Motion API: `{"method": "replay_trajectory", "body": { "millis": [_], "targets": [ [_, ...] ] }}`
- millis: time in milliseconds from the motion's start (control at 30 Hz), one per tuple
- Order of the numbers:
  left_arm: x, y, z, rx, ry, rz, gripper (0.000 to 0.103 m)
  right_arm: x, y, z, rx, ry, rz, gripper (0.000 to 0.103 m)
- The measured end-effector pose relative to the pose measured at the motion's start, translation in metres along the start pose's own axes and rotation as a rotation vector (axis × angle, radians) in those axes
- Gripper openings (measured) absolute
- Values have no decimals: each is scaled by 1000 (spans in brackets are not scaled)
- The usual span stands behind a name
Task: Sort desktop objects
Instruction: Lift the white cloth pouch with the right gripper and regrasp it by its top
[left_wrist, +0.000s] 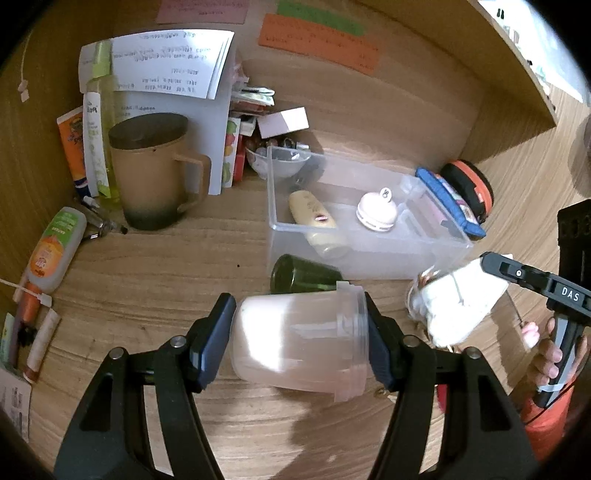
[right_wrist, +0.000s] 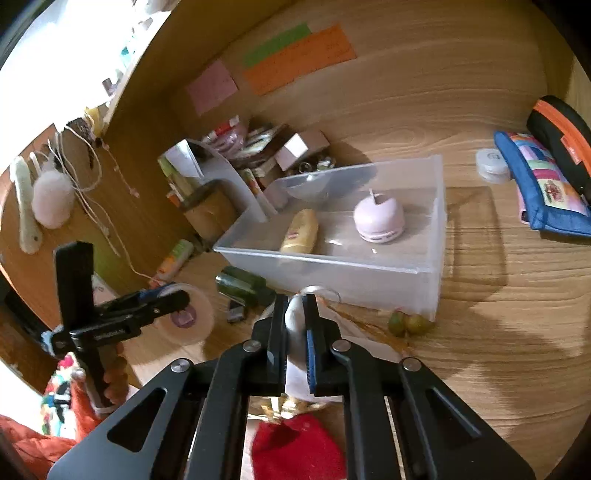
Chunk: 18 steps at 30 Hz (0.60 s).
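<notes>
My left gripper (left_wrist: 301, 341) is shut on a translucent white plastic jar (left_wrist: 299, 343), held sideways above the wooden desk; it also shows in the right wrist view (right_wrist: 188, 314). My right gripper (right_wrist: 295, 325) is shut on a white cloth item (right_wrist: 294, 319) with red fabric hanging below it; it shows in the left wrist view (left_wrist: 458, 306) at the right. A clear plastic bin (left_wrist: 369, 254) ahead holds a yellow tube (left_wrist: 314, 218) and a pink macaron-shaped object (left_wrist: 376, 212). A dark green bottle (left_wrist: 303, 275) lies in front of the bin.
A brown mug (left_wrist: 155, 173), papers, tubes and bottles crowd the left. A blue pouch (right_wrist: 543, 184) and black-orange case (right_wrist: 561, 136) lie right of the bin. Two green beads (right_wrist: 408, 323) lie by the bin's corner. Wooden walls enclose the back.
</notes>
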<state>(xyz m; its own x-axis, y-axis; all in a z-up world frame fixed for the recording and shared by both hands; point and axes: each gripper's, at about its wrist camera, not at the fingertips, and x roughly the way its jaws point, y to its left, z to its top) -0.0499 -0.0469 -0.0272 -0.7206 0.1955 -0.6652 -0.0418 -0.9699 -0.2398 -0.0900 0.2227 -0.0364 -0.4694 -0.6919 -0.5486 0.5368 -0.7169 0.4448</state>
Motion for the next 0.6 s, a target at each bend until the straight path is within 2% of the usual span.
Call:
{"method": "replay_trajectory", "body": {
  "millis": [600],
  "targets": [
    [-15, -5, 39, -1, -69, -61, 65, -24, 16, 46, -28, -104, 69, 7]
  ]
}}
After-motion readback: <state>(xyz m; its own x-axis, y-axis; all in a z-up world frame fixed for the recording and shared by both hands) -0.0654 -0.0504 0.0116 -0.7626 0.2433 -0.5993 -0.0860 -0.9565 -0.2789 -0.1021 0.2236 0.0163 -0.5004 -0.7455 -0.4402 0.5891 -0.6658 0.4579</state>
